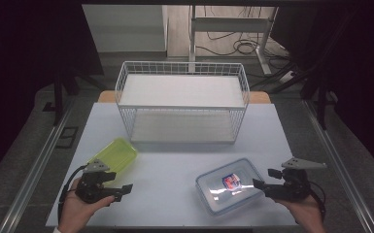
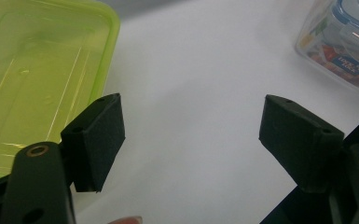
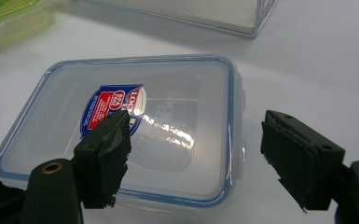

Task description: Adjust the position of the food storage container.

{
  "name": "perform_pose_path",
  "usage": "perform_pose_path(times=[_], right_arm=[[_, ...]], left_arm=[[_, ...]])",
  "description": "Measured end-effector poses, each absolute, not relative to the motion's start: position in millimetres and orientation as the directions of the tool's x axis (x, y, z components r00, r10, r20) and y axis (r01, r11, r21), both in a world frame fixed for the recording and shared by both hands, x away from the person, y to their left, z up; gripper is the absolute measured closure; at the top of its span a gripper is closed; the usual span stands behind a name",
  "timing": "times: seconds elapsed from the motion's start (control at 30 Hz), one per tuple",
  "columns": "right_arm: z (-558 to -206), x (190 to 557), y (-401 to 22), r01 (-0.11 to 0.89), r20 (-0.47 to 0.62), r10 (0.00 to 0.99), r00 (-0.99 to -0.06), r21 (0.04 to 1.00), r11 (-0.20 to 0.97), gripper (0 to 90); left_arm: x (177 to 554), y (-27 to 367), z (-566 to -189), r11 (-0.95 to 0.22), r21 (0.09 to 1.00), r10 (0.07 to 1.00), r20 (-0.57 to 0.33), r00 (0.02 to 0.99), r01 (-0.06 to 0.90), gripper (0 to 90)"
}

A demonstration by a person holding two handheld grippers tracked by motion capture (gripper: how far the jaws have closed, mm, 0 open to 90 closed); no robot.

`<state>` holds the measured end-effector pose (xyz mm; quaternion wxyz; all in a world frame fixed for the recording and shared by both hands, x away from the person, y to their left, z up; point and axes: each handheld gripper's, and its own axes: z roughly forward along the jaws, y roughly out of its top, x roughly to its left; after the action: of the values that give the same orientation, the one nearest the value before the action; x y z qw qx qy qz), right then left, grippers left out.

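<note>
A clear lidded box with a blue rim and a red-blue label (image 1: 229, 184) lies on the white table at the front right. A lime-green lidded box (image 1: 114, 154) lies at the front left. My right gripper (image 1: 266, 178) is at the clear box's right edge, open. In the right gripper view its jaws (image 3: 198, 116) stand wide over the near end of the clear box (image 3: 168, 88) without pressing on it. My left gripper (image 1: 119, 183) is just in front of the green box, open. In the left gripper view it (image 2: 192, 100) holds nothing, with the green box (image 2: 37, 74) at its left.
A white wire rack with two shelves (image 1: 182, 102) stands at the back middle of the table (image 1: 175, 165). The clear box (image 2: 345, 42) sits far right in the left gripper view. Table edges run close to both hands at the front.
</note>
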<state>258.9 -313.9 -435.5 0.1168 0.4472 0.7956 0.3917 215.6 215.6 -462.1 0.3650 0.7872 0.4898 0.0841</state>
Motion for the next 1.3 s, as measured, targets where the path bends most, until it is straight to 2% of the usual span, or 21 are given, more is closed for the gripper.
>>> perform_pose_path(times=[0.27,0.53,0.6,0.63,0.67,0.7,0.73,0.77,0.83,0.93,0.97,1.07,1.1,1.3], right_arm=[[-435,256,-318,0.623,0.157,0.809,-0.567,0.724,0.296,26.7],[-437,260,-320,0.646,0.148,0.817,-0.557,0.696,0.314,33.2],[-436,261,-321,0.644,0.145,0.812,-0.565,0.693,0.324,36.6],[-432,259,-321,0.642,0.138,0.807,-0.574,0.688,0.339,43.5],[-432,259,-321,0.642,0.138,0.807,-0.574,0.688,0.339,43.5],[-427,256,-318,0.625,0.116,0.788,-0.605,0.682,0.379,53.0],[-427,256,-318,0.625,0.116,0.788,-0.605,0.682,0.379,53.0],[-421,252,-314,0.613,0.102,0.774,-0.625,0.679,0.405,60.7],[-419,249,-312,0.607,0.097,0.766,-0.636,0.676,0.418,64.0],[-414,236,-308,0.589,0.083,0.74,-0.667,0.668,0.455,77.4],[-413,230,-307,0.58,0.101,0.709,-0.698,0.66,0.477,84.4],[-416,222,-303,0.574,0.112,0.672,-0.732,0.632,0.52,88.5],[-423,216,-294,0.567,0.115,0.634,-0.765,0.588,0.577,88.9],[-437,212,-266,0.515,0.106,0.544,-0.833,0.513,0.687,89.1]], left_arm=[[218,215,-462,-0.255,0.66,0.832,-0.223,0.508,0.707,21.5],[220,215,-464,-0.258,0.654,0.833,-0.222,0.506,0.711,21.4],[220,216,-464,-0.258,0.655,0.834,-0.22,0.506,0.71,21.3],[220,216,-464,-0.259,0.655,0.834,-0.22,0.507,0.71,21.3],[220,216,-464,-0.258,0.655,0.834,-0.22,0.506,0.71,21.3],[220,217,-464,-0.256,0.653,0.835,-0.222,0.504,0.713,21.3],[220,217,-464,-0.256,0.653,0.835,-0.222,0.504,0.713,21.3],[220,218,-464,-0.256,0.654,0.836,-0.219,0.502,0.712,21.3],[221,217,-465,-0.254,0.654,0.837,-0.221,0.501,0.713,21.3],[222,217,-467,-0.259,0.65,0.836,-0.219,0.503,0.714,21.3],[222,216,-468,-0.26,0.647,0.836,-0.22,0.503,0.717,21.3],[222,216,-468,-0.266,0.645,0.834,-0.218,0.506,0.716,21.3],[222,216,-469,-0.265,0.645,0.835,-0.219,0.506,0.717,21.3],[223,215,-469,-0.268,0.644,0.834,-0.217,0.508,0.716,21.3]])
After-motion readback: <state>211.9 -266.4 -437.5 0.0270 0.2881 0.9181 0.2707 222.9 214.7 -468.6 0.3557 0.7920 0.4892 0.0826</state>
